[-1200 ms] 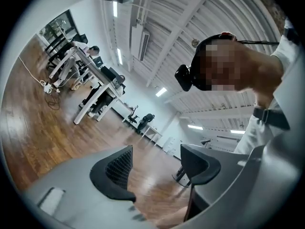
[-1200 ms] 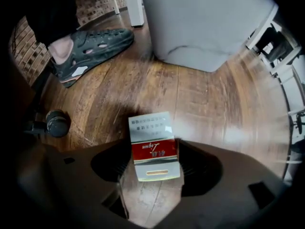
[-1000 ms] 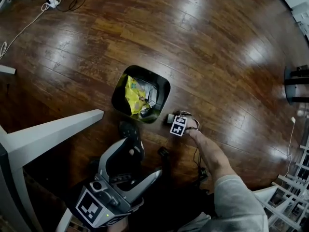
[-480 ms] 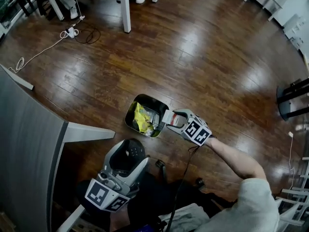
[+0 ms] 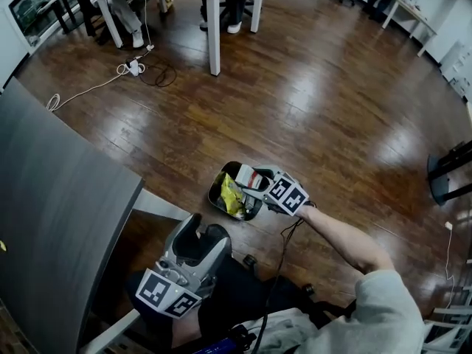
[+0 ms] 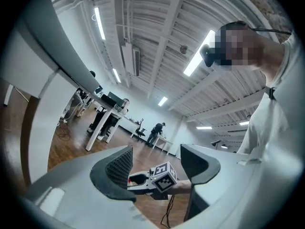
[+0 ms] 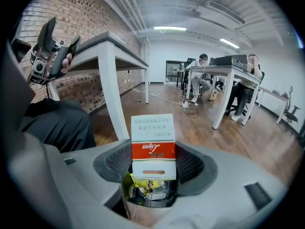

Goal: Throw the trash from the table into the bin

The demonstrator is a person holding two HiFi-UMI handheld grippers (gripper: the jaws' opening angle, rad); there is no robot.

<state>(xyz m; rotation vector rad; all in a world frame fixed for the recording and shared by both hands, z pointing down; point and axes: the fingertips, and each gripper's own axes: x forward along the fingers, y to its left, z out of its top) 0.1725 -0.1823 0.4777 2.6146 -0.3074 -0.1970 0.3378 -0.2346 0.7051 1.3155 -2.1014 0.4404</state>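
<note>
In the head view my right gripper (image 5: 249,179) holds a white and red box (image 5: 245,175) over the right rim of the black bin (image 5: 214,191) on the wood floor. A yellow wrapper (image 5: 231,192) lies inside the bin. The right gripper view shows the box (image 7: 153,144) upright between both pads, with the bin (image 7: 147,197) and the yellow wrapper (image 7: 132,185) right below. My left gripper (image 5: 205,231) hangs open near the bottom, by the dark table (image 5: 51,212). In the left gripper view its jaws are wide apart and hold nothing, and the right gripper's marker cube (image 6: 163,175) shows beyond them.
The dark grey table fills the left of the head view, with a white leg (image 7: 107,85) near the bin. A power strip (image 5: 133,66) with cables lies on the floor farther off. White desks (image 5: 214,21) with seated people stand at the back. A black stand (image 5: 450,172) is at the right edge.
My right gripper has risen from the floor beside the bin and now holds the box over the bin's rim. The left gripper has lifted a little. The view has tilted up.
</note>
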